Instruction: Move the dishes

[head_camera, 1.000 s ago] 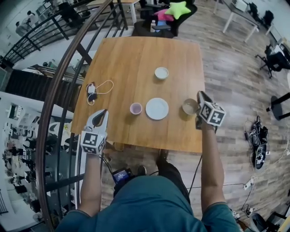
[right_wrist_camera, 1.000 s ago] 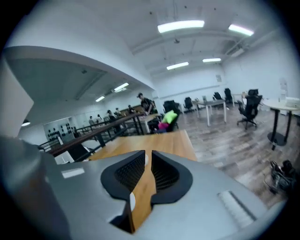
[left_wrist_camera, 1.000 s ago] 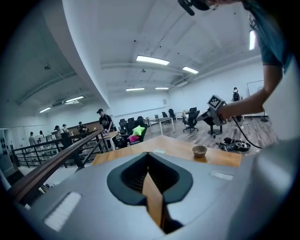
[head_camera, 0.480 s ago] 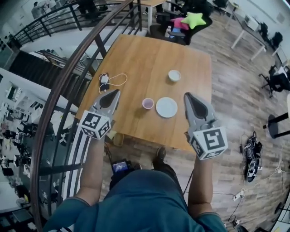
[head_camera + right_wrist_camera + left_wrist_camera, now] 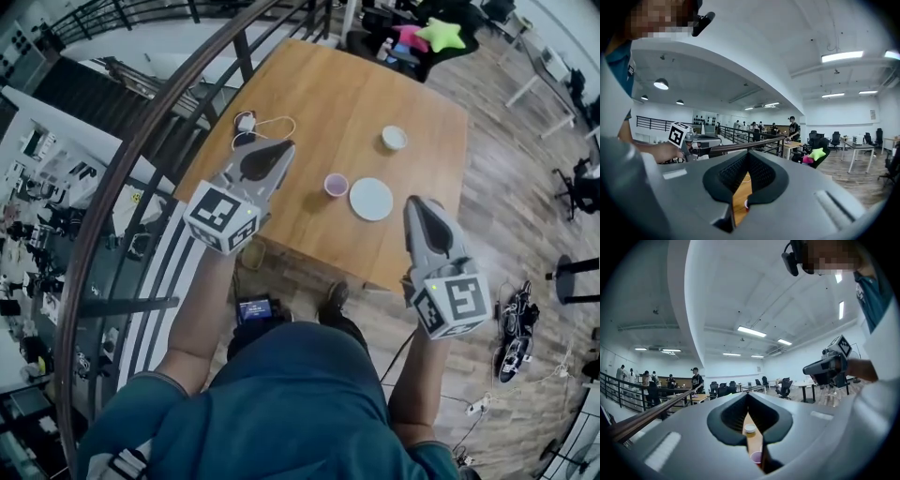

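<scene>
Your left tool (image 5: 278, 148) sits left of centre in the head view, over the near left part of the square light-wood table (image 5: 319, 94). Its jaws are closed tip to tip with nothing between them. Your right tool (image 5: 419, 202) sits lower right, near the table's near right corner. It is closed and empty too.

All the dishes rest on the table, and neither tool touches any of them. The round flat white plate (image 5: 371, 199) lies right of centre, with the small pink cup (image 5: 336, 185) just beside it on the left. The small white bowl (image 5: 395, 138) stands apart, higher in the frame. A white cable with its charger (image 5: 258, 125) lies at the table's left edge.
</scene>
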A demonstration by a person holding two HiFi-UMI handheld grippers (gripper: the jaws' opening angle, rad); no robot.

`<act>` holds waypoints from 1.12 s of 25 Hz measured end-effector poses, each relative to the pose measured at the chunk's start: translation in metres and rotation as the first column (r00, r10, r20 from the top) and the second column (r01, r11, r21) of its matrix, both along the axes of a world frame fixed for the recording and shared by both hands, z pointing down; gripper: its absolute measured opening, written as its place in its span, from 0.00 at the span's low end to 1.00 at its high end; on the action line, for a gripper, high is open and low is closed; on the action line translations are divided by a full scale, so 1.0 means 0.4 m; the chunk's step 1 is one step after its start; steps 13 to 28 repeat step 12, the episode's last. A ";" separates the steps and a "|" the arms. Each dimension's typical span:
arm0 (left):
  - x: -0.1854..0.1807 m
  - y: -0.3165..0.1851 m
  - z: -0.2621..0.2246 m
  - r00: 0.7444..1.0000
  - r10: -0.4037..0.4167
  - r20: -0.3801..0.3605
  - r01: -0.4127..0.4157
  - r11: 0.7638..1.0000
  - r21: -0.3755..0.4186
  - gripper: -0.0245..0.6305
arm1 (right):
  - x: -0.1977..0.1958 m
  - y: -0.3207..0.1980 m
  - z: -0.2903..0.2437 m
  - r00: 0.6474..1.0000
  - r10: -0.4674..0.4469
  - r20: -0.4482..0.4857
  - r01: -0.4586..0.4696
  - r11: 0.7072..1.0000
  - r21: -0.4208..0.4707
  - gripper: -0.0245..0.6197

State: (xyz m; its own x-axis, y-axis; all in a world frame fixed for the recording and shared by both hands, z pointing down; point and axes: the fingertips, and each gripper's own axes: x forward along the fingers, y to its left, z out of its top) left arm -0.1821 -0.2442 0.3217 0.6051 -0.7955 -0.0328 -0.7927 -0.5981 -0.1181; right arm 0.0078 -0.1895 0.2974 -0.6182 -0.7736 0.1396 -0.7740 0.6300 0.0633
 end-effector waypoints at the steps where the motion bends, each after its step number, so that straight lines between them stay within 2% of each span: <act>1: -0.001 0.000 -0.001 1.000 0.003 0.000 -0.003 1.000 0.000 0.04 | -0.001 -0.001 -0.002 1.000 0.003 0.000 -0.003 1.000 -0.001 0.05; 28: -0.011 -0.003 0.034 1.000 0.004 -0.009 -0.004 1.000 -0.007 0.04 | -0.007 -0.020 0.024 1.000 0.014 -0.008 -0.014 1.000 -0.010 0.05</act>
